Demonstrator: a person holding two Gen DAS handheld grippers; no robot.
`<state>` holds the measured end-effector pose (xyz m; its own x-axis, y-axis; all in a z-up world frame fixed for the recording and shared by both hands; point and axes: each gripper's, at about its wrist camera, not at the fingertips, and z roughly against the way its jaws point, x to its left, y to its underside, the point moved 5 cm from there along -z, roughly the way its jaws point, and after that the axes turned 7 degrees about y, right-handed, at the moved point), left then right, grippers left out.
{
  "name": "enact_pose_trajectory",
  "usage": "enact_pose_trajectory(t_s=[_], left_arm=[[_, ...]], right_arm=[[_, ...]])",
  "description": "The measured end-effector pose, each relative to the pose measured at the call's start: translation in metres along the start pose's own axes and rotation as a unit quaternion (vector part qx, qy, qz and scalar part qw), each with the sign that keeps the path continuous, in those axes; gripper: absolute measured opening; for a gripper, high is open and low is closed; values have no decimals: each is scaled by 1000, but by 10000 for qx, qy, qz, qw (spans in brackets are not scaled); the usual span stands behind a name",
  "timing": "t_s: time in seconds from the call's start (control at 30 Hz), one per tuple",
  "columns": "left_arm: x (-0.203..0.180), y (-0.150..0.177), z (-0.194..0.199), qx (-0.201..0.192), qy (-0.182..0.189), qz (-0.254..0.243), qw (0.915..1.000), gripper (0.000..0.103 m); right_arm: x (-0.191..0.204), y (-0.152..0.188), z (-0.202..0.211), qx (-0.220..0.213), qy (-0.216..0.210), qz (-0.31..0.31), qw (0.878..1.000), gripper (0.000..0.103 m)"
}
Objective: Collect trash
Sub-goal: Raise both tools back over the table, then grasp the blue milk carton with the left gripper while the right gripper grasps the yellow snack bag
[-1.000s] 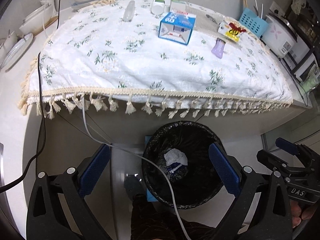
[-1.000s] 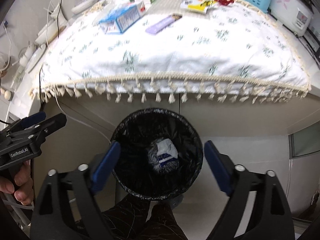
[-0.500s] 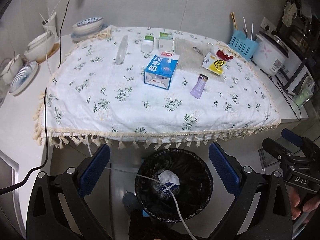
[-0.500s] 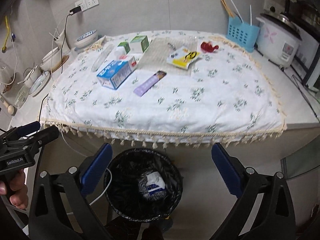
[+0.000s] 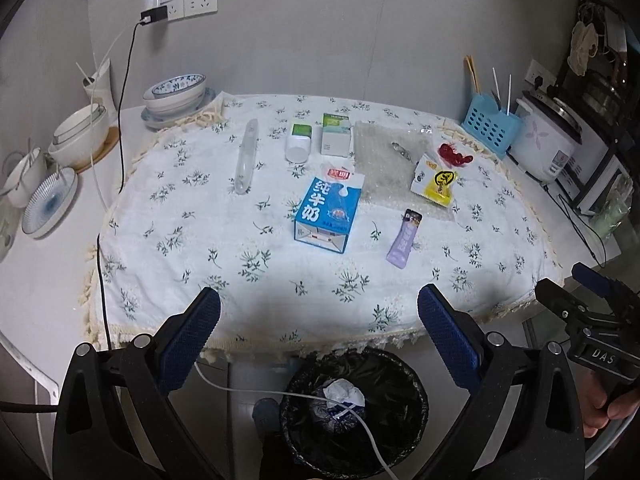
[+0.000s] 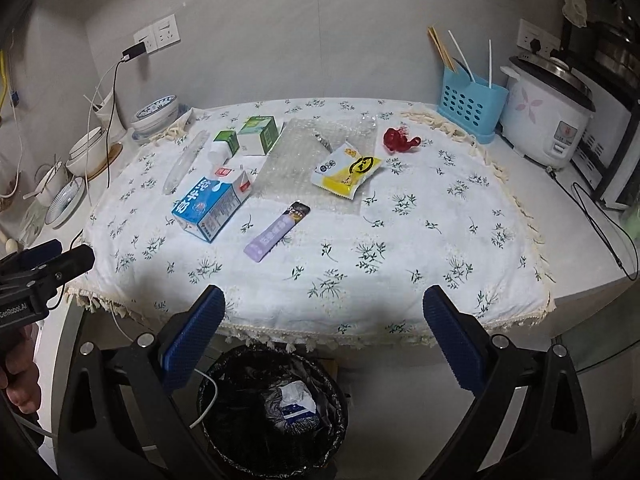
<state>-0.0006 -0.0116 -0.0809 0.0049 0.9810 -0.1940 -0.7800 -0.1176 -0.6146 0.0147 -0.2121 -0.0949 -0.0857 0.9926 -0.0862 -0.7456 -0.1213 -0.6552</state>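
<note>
While crumpled trash [image 5: 344, 394] sits in the black-lined bin [image 5: 400, 376] below the bench edge, milk carton [image 5: 326, 213], purple sachet [image 5: 404, 238] and yellow packet [image 5: 436, 182] lie on the floral cloth [image 5: 200, 240]. Left gripper [image 5: 318, 322] and right gripper [image 6: 324, 320] both gape wide, empty, above bin.

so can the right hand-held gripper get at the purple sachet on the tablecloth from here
Probably yes. The right hand-held gripper is open and empty, and the flat purple sachet lies alone on the floral white tablecloth, apart from the blue milk carton, with bare cloth between.
</note>
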Motion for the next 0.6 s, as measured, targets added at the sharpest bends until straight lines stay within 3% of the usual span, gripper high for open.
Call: enact_pose_trajectory(t_s=[0.6], left_arm=[[20, -65, -93, 374, 171, -168, 9990, 97]], right_arm=[[-1, -55, -66, 342, 203, -159, 9991, 95]])
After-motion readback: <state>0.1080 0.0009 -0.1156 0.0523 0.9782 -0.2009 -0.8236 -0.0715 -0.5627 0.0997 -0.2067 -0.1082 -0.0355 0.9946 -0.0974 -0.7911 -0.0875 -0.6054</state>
